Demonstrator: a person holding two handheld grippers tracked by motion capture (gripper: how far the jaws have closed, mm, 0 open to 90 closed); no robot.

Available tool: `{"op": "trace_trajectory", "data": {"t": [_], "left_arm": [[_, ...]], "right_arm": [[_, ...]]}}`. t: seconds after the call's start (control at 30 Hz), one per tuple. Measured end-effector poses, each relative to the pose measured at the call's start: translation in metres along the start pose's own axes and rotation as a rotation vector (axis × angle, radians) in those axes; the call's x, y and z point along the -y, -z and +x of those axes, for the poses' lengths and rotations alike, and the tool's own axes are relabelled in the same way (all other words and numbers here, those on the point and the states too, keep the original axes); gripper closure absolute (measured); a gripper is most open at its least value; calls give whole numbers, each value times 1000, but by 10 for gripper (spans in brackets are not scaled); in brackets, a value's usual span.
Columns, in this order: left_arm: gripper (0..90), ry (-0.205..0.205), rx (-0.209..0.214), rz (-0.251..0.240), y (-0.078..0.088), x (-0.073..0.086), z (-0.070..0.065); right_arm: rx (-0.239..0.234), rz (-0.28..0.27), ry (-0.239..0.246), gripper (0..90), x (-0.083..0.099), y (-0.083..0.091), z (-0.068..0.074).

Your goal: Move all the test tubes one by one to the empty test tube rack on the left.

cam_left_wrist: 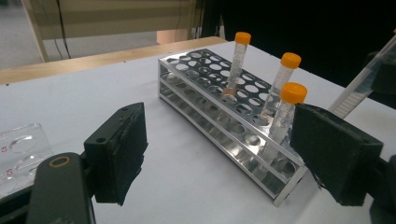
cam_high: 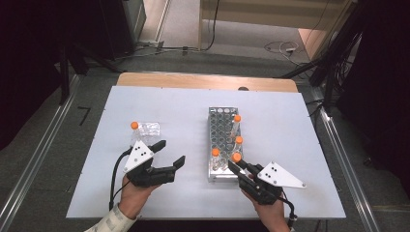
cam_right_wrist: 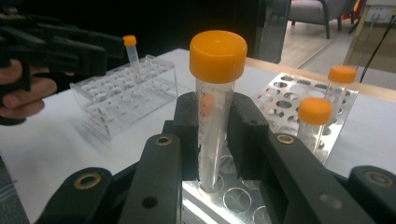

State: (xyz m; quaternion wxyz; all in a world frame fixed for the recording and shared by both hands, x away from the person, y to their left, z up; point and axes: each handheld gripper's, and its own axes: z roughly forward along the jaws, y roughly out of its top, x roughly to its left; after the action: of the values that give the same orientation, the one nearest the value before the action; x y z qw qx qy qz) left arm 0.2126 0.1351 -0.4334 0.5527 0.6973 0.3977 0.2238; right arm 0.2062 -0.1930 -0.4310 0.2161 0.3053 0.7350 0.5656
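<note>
My right gripper is shut on an orange-capped clear tube, with the pads pressing on its body below the cap. The tube's lower end is at a hole in the near corner of the metal rack. In the high view this held tube is at the rack's near right corner, with the right gripper just behind it. Three more orange-capped tubes stand in the rack. My left gripper is open with nothing between its pads, left of the rack.
A clear plastic rack with one orange-capped tube stands at the left, just beyond the left gripper. The white board lies on a wooden table. Cables run on the floor beyond the far edge.
</note>
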Motion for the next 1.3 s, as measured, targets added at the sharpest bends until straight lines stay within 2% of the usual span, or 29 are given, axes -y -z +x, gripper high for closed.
{"op": "trace_trajectory", "data": {"t": [0.1,0.27,0.5,0.57,0.73,0.87,0.97,1.13,1.2,1.3], "left_arm": [[185,-1,3,-1,0,0,-1],[186,-5,7,2,0,0,-1],[186,-9,21,-2,0,0,-3],[186,-12,29,-4,0,0,-5],[193,-19,62,-9,1,-1,-11],[232,-26,110,-16,2,-1,-18],[255,-29,165,-12,2,-1,-26],[323,-64,262,4,-1,0,-42],[348,-77,291,13,-2,2,-47],[402,-97,314,22,-4,4,-52]], "right_arm": [[-8,-22,-1,726,-4,6,1],[-32,-20,5,726,-4,9,4],[-110,18,-10,726,2,2,15],[-139,46,-3,726,6,-5,22],[-172,77,10,726,11,-13,30],[-192,105,20,727,15,-21,36],[-200,124,27,726,17,-27,39],[-207,140,31,726,19,-34,42],[-209,142,37,726,19,-36,43],[-216,147,42,726,19,-39,45]]}}
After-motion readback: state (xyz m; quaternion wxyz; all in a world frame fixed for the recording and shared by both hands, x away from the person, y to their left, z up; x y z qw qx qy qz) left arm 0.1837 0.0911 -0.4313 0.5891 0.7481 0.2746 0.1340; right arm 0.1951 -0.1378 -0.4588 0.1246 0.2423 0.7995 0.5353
